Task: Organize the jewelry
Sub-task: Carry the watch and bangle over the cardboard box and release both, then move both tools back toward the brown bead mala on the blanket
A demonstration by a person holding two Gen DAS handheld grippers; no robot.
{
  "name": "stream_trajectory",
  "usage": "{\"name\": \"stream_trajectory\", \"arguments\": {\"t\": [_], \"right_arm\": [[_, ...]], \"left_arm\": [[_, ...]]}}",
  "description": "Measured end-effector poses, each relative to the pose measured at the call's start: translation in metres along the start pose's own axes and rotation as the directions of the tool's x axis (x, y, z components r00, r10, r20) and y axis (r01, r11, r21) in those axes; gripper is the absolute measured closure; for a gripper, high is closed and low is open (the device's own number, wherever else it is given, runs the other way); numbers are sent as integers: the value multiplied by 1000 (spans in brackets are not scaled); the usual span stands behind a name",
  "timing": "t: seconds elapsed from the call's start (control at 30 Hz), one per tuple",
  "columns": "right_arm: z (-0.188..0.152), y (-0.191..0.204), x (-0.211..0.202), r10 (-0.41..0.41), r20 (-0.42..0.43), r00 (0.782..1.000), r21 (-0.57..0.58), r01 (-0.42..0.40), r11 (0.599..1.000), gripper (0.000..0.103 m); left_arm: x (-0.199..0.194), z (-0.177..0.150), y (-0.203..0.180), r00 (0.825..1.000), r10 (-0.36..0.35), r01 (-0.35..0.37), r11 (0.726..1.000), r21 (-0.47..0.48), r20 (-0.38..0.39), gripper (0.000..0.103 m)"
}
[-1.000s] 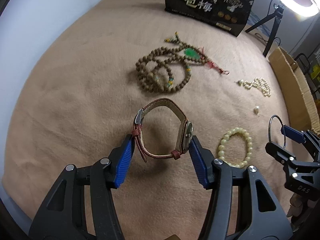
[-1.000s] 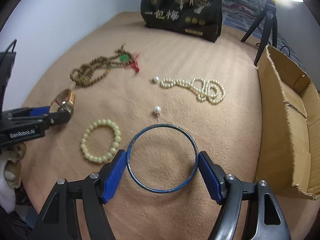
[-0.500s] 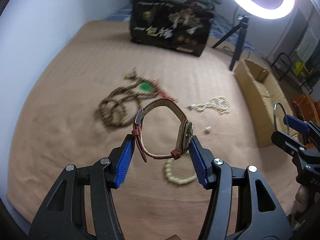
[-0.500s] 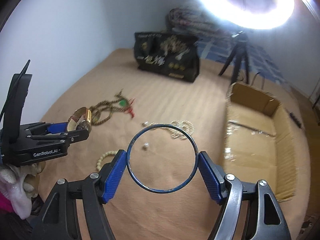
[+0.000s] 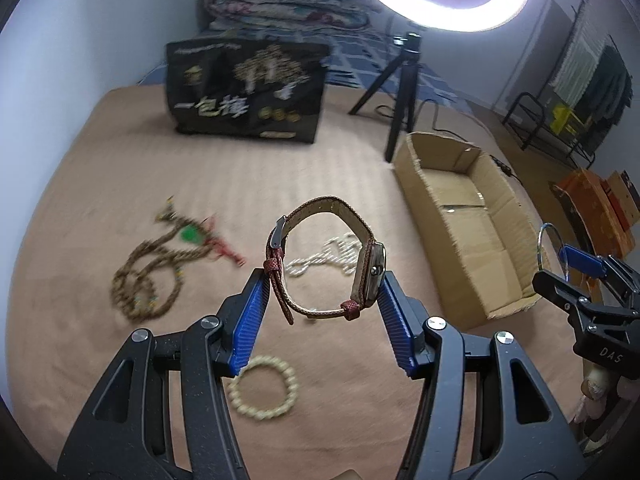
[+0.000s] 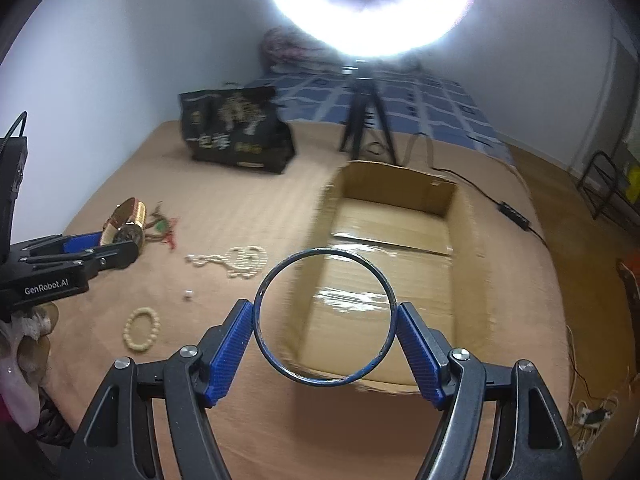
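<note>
Leather-strapped watch (image 5: pixel 326 258) clamped across its loop in left gripper (image 5: pixel 320 300), held in the air above the blanket (image 5: pixel 100 168); blue bangle (image 6: pixel 325 316) pinched edge to edge in right gripper (image 6: pixel 325 318), hanging before the box (image 6: pixel 460 216). Judged step: carry both to box; best brought fully over the open top, lowered inside, then released one at a time, keeping the two clear of each other. Left view alone shows beads (image 5: pixel 152 276) whole; right view alone shows box floor, apparently empty, and loose pearl (image 6: pixel 187 294); pearl strand (image 6: pixel 236 258) and pale bracelet (image 6: pixel 142 328) in both.
</note>
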State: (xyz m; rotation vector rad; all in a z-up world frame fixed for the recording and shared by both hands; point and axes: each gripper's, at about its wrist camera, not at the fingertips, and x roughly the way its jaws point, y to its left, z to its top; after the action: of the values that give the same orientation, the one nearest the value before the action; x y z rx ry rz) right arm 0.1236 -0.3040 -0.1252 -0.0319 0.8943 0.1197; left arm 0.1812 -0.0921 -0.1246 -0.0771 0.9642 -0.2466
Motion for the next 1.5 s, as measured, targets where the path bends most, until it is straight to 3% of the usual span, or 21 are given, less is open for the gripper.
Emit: {"name": "stream_trajectory", "arguments": {"t": [0.33,0.73,1.13,1.27,1.5], "right_arm": [[-2,-39,5,-54,2,999,47,54,997,28],[-11,-76,21,-50,-32,998,134,54,989,28],[-13,-74,26,-44,-36,998,117,48,992,28],[-12,-73,25,-60,-30,998,110,63,992,12],[-14,-74,23,-59,-28,998,112,61,992,11]], "left_arm": [[28,25,-59,998,-57,57,995,84,2,46],[64,46,-110,994,-102,105,985,134,-28,46],[82,48,-134,992,-113,121,980,157,-59,43],[81,50,-138,992,-113,120,979,163,-54,40],[75,52,-129,993,-109,113,982,148,-40,40]]}}
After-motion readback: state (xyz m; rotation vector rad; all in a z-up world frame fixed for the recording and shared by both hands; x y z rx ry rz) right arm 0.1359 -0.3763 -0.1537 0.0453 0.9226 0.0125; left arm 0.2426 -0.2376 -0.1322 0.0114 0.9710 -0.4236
